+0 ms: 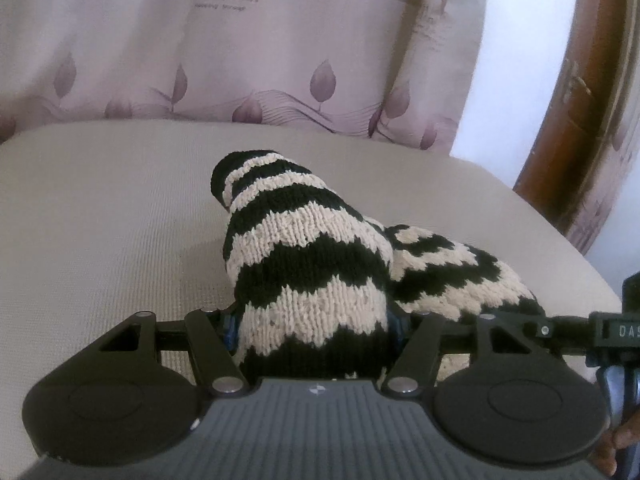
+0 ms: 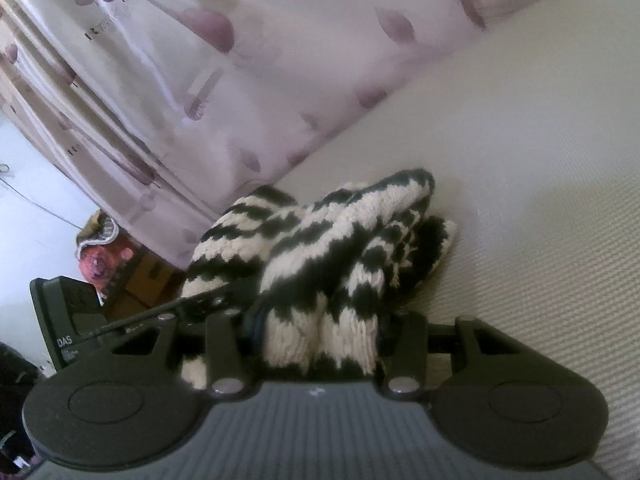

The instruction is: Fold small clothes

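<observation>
A black-and-cream zigzag knitted garment (image 1: pixel 304 240) lies bunched on a beige cushioned surface (image 1: pixel 100 220). In the left wrist view one end of it fills the gap between the jaws of my left gripper (image 1: pixel 312 332), touching the blue pads on both sides, so the gripper is shut on it. The other part trails to the right. In the right wrist view my right gripper (image 2: pixel 320 332) is shut on a doubled fold of the same knit (image 2: pixel 340 232), whose far end rests on the cushion (image 2: pixel 540 160). The two grippers are side by side, close together.
A pale curtain with purple leaf prints (image 1: pixel 240 40) hangs just behind the cushion. A brown wooden door frame (image 1: pixel 568 120) stands at the right. The cushion's edge drops off at the right. A cluttered floor with a reddish item (image 2: pixel 100 264) lies beyond that edge.
</observation>
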`<state>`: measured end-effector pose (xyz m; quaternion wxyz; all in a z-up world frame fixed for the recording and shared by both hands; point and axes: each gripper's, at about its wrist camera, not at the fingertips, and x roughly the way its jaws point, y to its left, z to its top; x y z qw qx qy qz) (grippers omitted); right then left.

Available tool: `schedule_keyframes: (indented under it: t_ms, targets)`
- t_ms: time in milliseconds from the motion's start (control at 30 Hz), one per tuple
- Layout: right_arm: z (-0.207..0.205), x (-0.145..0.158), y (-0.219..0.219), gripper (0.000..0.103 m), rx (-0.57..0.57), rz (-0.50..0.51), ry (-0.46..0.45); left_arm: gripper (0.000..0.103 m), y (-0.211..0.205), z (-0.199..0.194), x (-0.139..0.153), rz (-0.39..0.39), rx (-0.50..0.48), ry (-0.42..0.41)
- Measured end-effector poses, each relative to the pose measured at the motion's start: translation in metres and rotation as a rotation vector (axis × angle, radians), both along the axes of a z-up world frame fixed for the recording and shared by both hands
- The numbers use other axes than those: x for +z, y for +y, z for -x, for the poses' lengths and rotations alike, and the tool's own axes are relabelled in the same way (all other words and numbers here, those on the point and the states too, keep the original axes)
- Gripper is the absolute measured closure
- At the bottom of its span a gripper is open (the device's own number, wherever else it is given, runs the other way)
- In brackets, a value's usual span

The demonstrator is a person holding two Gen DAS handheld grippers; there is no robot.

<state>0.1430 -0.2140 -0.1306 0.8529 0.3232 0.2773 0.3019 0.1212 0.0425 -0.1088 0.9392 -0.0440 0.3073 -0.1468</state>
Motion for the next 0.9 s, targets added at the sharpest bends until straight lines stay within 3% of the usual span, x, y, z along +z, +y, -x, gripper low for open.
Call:
schedule_keyframes:
  t_ms: [233, 467, 500, 633, 733, 900]
  targets:
    - [0.004, -0.015, 0.000, 0.057, -0.027, 0.046, -0.010, 0.018, 0.002, 0.002, -0.012, -0.023, 0.032, -0.029]
    - [0.006, -0.014, 0.002, 0.046, -0.056, 0.072, -0.017, 0.005, -0.002, 0.012, -0.010, -0.072, 0.057, -0.089]
    - [0.009, -0.013, 0.002, 0.045, -0.063, 0.073, -0.025, 0.000, -0.004, 0.015, -0.009, -0.088, 0.072, -0.100]
    - [0.032, 0.003, 0.008, 0.045, -0.127, 0.151, -0.127, 0.000, -0.007, 0.032, -0.003, -0.131, 0.106, -0.159]
    - [0.055, 0.017, 0.011, 0.035, -0.190, 0.203, -0.214, 0.000, -0.010, 0.042, 0.002, -0.153, 0.118, -0.186]
    - [0.098, 0.036, 0.016, 0.009, -0.314, 0.265, -0.337, 0.000, -0.022, 0.064, 0.014, -0.207, 0.169, -0.256]
